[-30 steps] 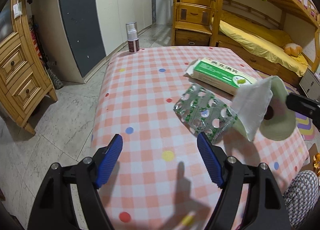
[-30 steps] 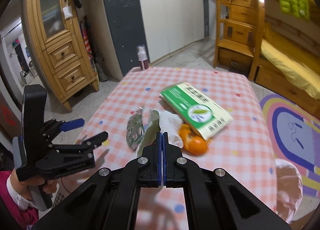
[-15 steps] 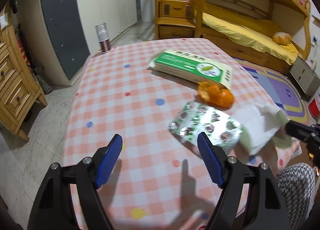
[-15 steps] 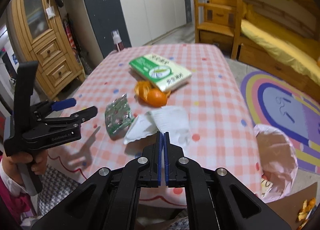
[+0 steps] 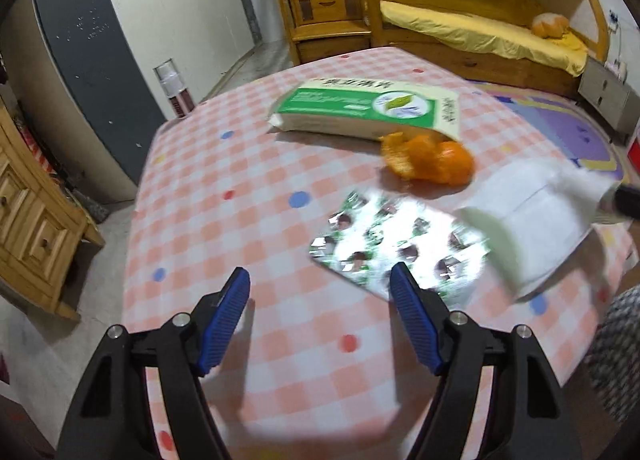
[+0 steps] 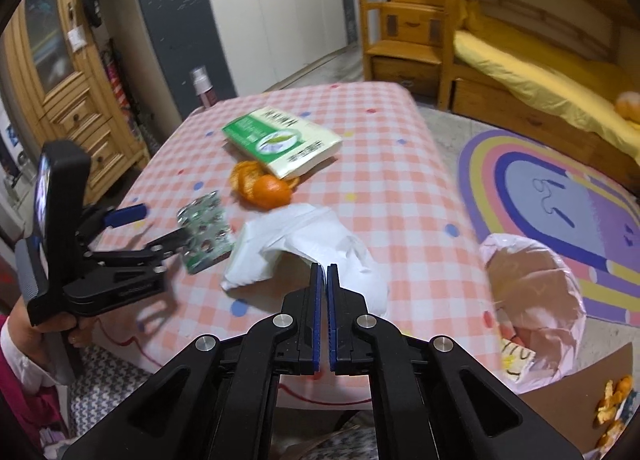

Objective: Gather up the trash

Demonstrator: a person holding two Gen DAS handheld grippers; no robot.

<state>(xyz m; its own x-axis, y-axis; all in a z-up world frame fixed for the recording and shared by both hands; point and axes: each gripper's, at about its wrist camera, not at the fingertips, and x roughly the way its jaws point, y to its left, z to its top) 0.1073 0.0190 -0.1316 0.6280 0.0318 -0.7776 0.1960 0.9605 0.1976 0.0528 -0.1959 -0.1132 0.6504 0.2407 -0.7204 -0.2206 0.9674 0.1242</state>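
Note:
My right gripper (image 6: pixel 323 272) is shut on a white tissue (image 6: pixel 304 244) and holds it above the near edge of the checked table (image 6: pixel 380 147); the tissue also shows in the left wrist view (image 5: pixel 528 219). My left gripper (image 5: pixel 320 300) is open and empty, its blue pads just short of a foil blister pack (image 5: pixel 400 244), which also shows in the right wrist view (image 6: pixel 206 230). Orange peel (image 5: pixel 428 159) lies beyond the pack. A pink trash bag (image 6: pixel 532 300) stands open beside the table's right edge.
A green and white tissue pack (image 5: pixel 368 107) lies at the table's far side. A spray bottle (image 5: pixel 176 91) stands at the far left corner. A wooden dresser (image 5: pixel 32 211) is on the left, a bunk bed (image 6: pixel 540 59) at the back, a rainbow rug (image 6: pixel 560 195) on the floor.
My right gripper has pulled the tissue back and to the right, toward the pink bag. My left gripper has moved closer to the blister pack, still open.

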